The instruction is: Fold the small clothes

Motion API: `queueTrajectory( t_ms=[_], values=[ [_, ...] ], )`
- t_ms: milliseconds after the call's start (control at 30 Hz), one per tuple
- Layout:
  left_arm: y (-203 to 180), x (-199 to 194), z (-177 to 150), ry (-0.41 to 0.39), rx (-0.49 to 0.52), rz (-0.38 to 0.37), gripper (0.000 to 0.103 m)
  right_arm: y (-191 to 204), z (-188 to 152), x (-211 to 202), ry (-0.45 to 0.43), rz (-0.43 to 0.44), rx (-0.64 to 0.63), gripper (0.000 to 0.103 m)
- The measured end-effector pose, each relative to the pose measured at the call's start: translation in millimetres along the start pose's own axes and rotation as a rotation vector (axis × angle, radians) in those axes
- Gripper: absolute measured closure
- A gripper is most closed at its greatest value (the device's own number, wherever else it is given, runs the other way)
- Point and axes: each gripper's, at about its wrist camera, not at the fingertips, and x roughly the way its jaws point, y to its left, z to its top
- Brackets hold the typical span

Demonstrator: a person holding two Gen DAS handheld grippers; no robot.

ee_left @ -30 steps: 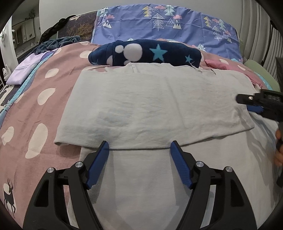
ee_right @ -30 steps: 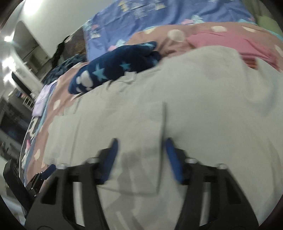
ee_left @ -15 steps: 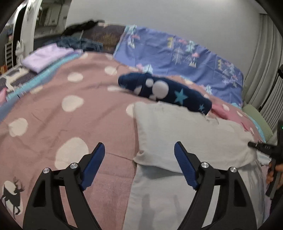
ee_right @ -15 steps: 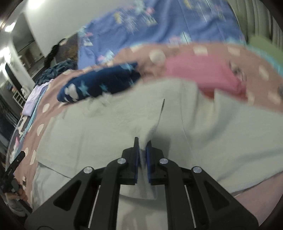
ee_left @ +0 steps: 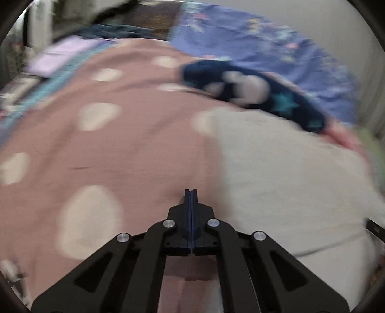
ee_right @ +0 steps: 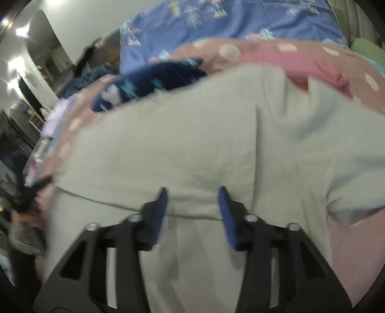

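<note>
Since a moment ago, both claws have changed: the left claw (ee_left: 190, 192) has snapped closed on nothing over the pink dotted bedspread (ee_left: 125, 149), just beside the pale grey garment (ee_right: 192, 144). Lying folded on the bed, that garment sits beneath the right claw (ee_right: 192, 195), whose jaws have just been opening and now grip nothing.

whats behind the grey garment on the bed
Just behind the grey garment lies a navy star-print fleece, with a pink garment to its right and a blue tree-print pillow farther back. The bedspread beneath the garment is covered.
</note>
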Motion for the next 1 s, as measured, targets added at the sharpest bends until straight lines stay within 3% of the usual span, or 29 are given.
queueTrajectory(
  t_ms=[100,200,300,400,467,533,633,700,767,867,1000],
  values=[
    [17.0,-9.7,-0.3,-0.019,-0.072,-0.058,0.103,-4.3,-6.8,-0.1,-0.062,0.043,0.003,0.061],
    [9.4,-37.4,0.6,-0.095,-0.042,-0.125,0.103,-1.9,-9.1,0.7,-0.068,0.052,0.005,0.055],
    [-21.5,-65.8,3.3,-0.152,0.024,-0.245,0.101,1.7,-8.8,-0.8,-0.067,0.038,-0.021,0.049],
    [-67.3,-68.9,-0.3,-0.153,0.13,-0.291,0.099,6.0,-5.6,1.8,-0.069,0.032,-0.037,0.047],
    [-97.4,-44.0,-12.3,-0.079,0.191,-0.262,0.098,2.1,-6.7,-0.4,-0.077,0.058,-0.021,0.046],
    [-123.5,0.8,-35.9,0.02,0.295,-0.142,0.096,-6.5,-7.1,-3.4,-0.087,0.105,0.022,0.047],
    [-130.2,-3.9,-36.1,-0.014,0.314,-0.097,0.095,-19.2,-10.7,-16.3,-0.109,0.132,0.102,0.056],
    [-129.2,-2.8,-36.5,-0.012,0.309,-0.104,0.095,-27.5,-12.0,-33.6,-0.131,0.125,0.123,0.057],
    [-125.2,-1.6,-35.8,-0.004,0.292,-0.123,0.095,-48.0,-11.0,-67.4,-0.203,0.105,0.144,0.056],
    [-122.7,-3.0,-34.2,-0.001,0.279,-0.139,0.094,-105.7,-10.3,-129.8,-0.362,0.011,0.23,0.043],
    [-121.2,-3.7,-32.9,0.0,0.279,-0.138,0.094,-220.2,-29.1,-194.9,-0.473,-0.166,0.531,0.043]
  ],
)
